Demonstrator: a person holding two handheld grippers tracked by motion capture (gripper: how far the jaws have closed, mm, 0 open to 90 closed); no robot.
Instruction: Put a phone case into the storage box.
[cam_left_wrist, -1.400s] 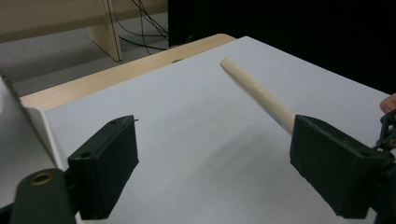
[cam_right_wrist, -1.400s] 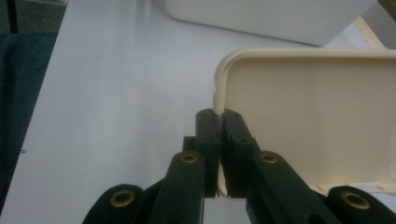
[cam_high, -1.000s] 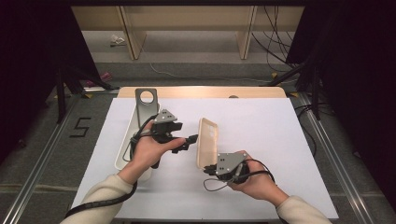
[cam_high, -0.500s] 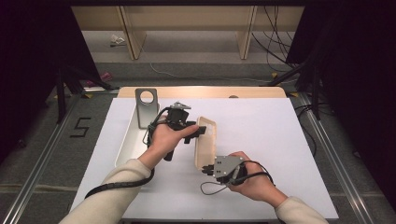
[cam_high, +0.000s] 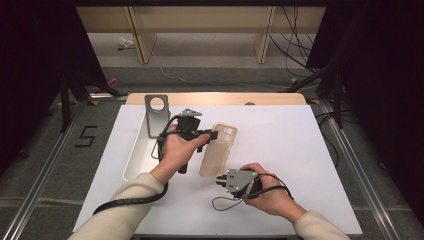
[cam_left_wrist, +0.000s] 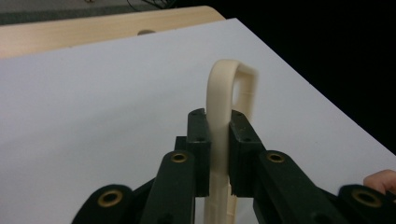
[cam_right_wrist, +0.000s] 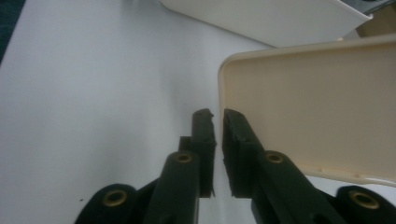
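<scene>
A cream phone case (cam_high: 218, 152) is held over the middle of the white table, its camera cutout at the far end. My left gripper (cam_high: 212, 135) is shut on the case's long side near that end. In the left gripper view the jaws (cam_left_wrist: 218, 126) pinch the case (cam_left_wrist: 231, 79) edge-on. My right gripper (cam_high: 219, 179) is at the case's near end. In the right gripper view its jaws (cam_right_wrist: 218, 119) are closed to a thin slit around the end wall of the case (cam_right_wrist: 303, 107), one jaw inside the shell.
A long white tray (cam_high: 136, 157) lies left of the left hand, with a grey metal plate (cam_high: 156, 114) with a round hole standing at its far end. The tray's wall (cam_right_wrist: 261, 14) also shows beyond the case. The white table sheet (cam_high: 285, 140) stretches to the right.
The left gripper moved right and closed on the case. The case, which stood on edge in the right gripper, has tipped flatter, and its camera cutout now faces up.
</scene>
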